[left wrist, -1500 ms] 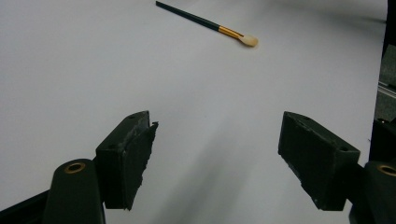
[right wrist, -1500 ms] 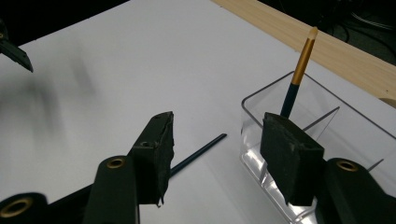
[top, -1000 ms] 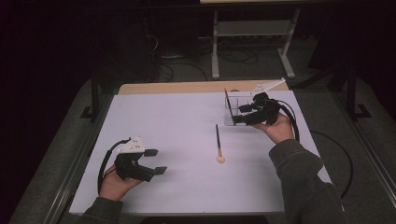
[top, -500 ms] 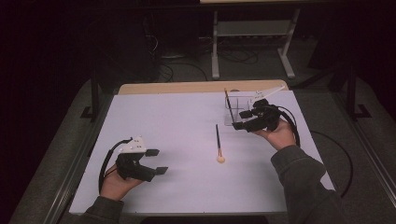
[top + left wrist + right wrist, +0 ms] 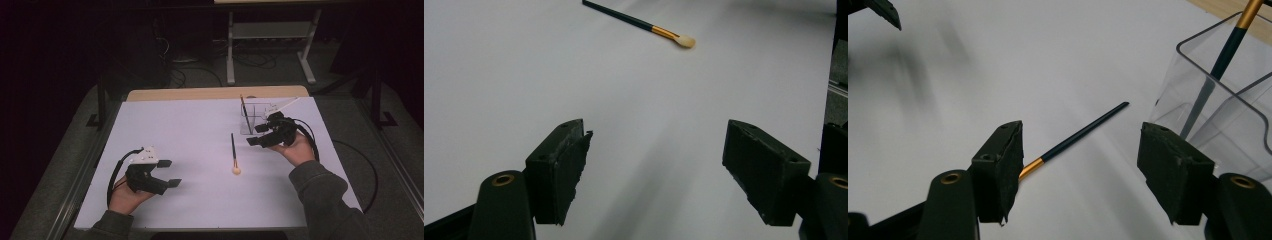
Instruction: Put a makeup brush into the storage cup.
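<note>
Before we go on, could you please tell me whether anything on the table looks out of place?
One brush lies flat on the white table, left of the clear holder, while another brush stands inside it. The open right gripper hovers near the loose one. Nothing looks spilled or damaged.

Brush (image 5: 233,154) flat mid-table (image 5: 190,125); clear holder (image 5: 256,116) behind-right, second brush (image 5: 245,112) standing inside.

No legible text or labels anywhere

Black tools (image 5: 260,135) with looping cables; sleeves (image 5: 325,200) dark, perhaps grey-green
</note>
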`<state>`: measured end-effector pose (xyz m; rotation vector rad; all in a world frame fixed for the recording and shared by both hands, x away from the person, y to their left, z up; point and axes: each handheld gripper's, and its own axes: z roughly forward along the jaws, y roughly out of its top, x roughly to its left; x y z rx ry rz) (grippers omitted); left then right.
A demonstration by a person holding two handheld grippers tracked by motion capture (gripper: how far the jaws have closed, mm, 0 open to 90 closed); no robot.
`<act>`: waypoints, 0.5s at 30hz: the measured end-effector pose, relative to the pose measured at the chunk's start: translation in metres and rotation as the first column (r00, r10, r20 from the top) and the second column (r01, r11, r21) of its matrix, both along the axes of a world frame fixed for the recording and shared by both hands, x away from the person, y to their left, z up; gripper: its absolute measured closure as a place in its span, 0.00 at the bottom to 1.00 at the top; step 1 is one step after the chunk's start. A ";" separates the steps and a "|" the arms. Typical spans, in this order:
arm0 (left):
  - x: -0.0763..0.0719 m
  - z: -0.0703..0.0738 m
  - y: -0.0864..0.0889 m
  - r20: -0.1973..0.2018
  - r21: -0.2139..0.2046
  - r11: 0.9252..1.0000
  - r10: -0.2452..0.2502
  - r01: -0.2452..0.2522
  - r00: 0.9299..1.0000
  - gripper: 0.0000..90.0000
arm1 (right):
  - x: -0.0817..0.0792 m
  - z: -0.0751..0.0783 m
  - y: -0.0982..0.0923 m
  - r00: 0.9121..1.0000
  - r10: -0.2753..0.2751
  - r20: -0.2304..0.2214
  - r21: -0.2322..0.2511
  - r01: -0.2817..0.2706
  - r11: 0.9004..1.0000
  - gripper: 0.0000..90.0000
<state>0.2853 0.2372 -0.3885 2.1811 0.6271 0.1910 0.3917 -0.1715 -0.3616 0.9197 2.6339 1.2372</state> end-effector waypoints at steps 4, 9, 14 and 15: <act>-0.001 0.002 0.000 0.002 -0.008 1.000 0.003 -0.003 1.000 0.27 | -0.002 0.000 0.003 1.000 -0.003 0.004 -0.001 0.003 1.000 0.35; -0.001 0.002 0.002 0.003 -0.010 1.000 0.005 -0.005 1.000 0.27 | -0.004 0.001 0.010 1.000 -0.008 -0.002 -0.009 0.008 1.000 0.32; -0.002 0.002 0.002 0.002 -0.020 1.000 0.011 -0.011 1.000 0.27 | -0.006 0.000 0.016 1.000 -0.011 -0.010 -0.010 0.011 1.000 0.30; -0.002 0.003 0.002 0.001 -0.021 1.000 0.012 -0.012 1.000 0.27 | -0.006 -0.001 0.017 1.000 -0.009 -0.008 -0.013 0.009 1.000 0.30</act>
